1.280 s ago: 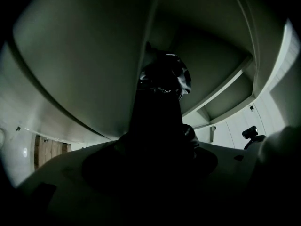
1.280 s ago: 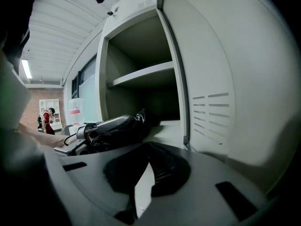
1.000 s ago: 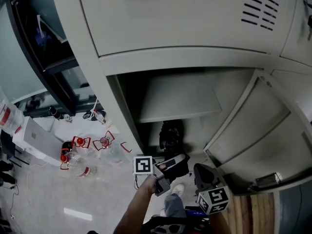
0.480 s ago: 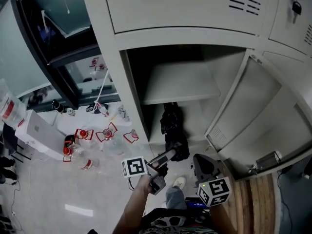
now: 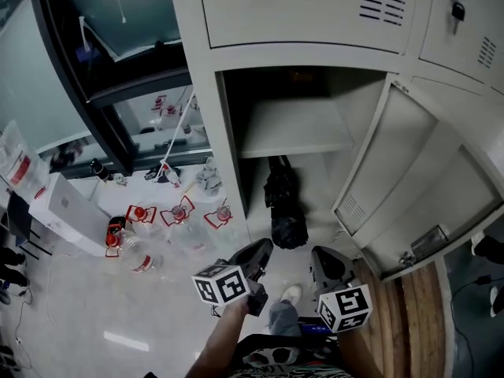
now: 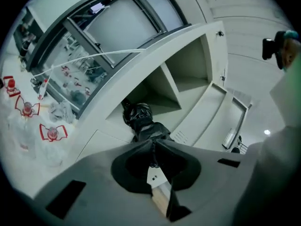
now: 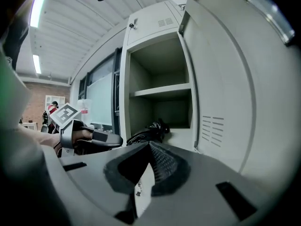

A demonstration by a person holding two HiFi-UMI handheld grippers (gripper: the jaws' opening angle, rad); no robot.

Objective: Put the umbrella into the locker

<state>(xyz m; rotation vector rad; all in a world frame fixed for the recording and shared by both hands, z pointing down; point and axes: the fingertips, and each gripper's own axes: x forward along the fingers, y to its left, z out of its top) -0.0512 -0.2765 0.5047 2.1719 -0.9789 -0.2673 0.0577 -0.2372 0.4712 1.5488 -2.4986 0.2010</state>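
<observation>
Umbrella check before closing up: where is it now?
In the head view's centre, the black umbrella lies inside the open locker, on its floor under the shelf, left of the door.

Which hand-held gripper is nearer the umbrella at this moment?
Left, narrowly. The left hand-held gripper sits just off the near end of the umbrella, slightly to its left. The right hand-held gripper is a little farther, below and to its right.

Pale floor point(image 5: 71, 321), red-labelled bottles point(image 5: 179, 211), white box point(image 5: 69, 211), locker bottom point(image 5: 316, 201) carrying black umbrella point(image 5: 284, 203)
</observation>
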